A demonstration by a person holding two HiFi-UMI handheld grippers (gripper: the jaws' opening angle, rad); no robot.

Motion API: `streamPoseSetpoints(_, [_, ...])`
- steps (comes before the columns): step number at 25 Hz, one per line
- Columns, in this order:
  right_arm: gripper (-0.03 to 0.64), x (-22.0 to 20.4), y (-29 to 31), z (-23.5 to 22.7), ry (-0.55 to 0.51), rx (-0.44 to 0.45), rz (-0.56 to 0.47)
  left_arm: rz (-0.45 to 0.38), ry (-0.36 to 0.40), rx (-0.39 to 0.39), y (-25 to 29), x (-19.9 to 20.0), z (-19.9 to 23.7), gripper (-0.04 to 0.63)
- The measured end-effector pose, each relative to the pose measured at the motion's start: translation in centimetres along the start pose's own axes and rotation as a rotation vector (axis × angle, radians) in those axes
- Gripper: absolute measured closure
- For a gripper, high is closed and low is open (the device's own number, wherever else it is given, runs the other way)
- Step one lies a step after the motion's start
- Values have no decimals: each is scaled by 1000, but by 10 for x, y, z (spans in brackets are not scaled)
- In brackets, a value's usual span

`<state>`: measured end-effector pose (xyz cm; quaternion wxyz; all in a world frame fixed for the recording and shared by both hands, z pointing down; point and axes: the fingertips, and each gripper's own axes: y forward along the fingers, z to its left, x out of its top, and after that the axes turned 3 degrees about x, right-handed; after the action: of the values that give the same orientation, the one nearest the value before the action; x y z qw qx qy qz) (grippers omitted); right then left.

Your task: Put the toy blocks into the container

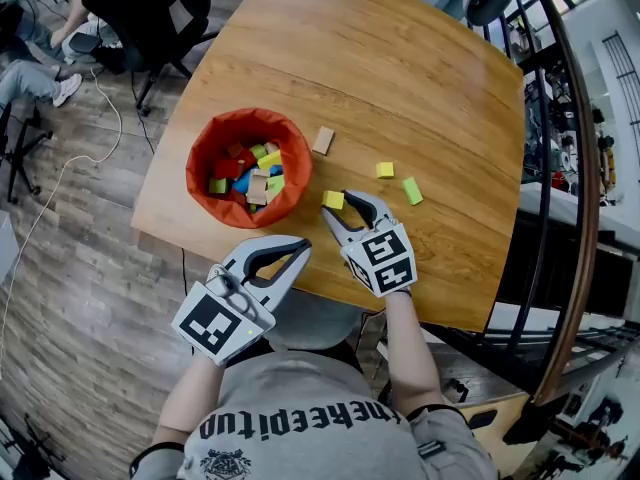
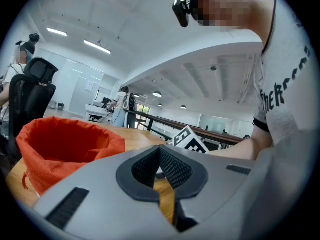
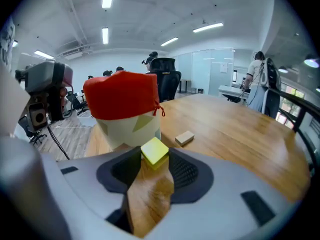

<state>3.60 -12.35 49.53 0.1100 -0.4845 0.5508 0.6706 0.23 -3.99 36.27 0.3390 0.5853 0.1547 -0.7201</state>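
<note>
Three blocks lie loose on the wooden tabletop [image 1: 400, 78] in the head view: a tan block [image 1: 322, 140] just beside the red fabric container [image 1: 205, 143], a small yellow block [image 1: 385, 170] and a green block [image 1: 412, 190] further right. The container holds a mixed heap of blocks (red, yellow, green, blue, tan). Right gripper [image 1: 343, 206] sits just right of the container, a yellow block [image 1: 333, 200] at its tips. Left gripper [image 1: 298, 250] hangs over the near tabletop edge, tips together.

Left gripper view: the left gripper [image 2: 160, 150] is clenched, pad tips meeting, nothing between them. The container's red wall [image 2: 65, 144] fills the left side; the right gripper's marker cube shows beyond the tips.

Right gripper view: the right gripper [image 3: 156, 156] is grasping the yellow block [image 3: 155, 151] between its pad tips, tilted corner-up. The container [image 3: 122, 101] stands close behind it (red rim, pale lower body). The tan block [image 3: 184, 138] lies on the tabletop to its right.
</note>
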Motion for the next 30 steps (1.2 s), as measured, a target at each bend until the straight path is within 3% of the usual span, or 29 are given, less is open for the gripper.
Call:
streamPoseSetpoints(16, [437, 58, -54, 17, -35, -74, -158, -21, 34, -87, -5, 10, -14, 580])
streamPoseSetpoints(30, [437, 130, -46, 52, -156, -21, -256, -78, 44, 13, -47, 20, 11, 580])
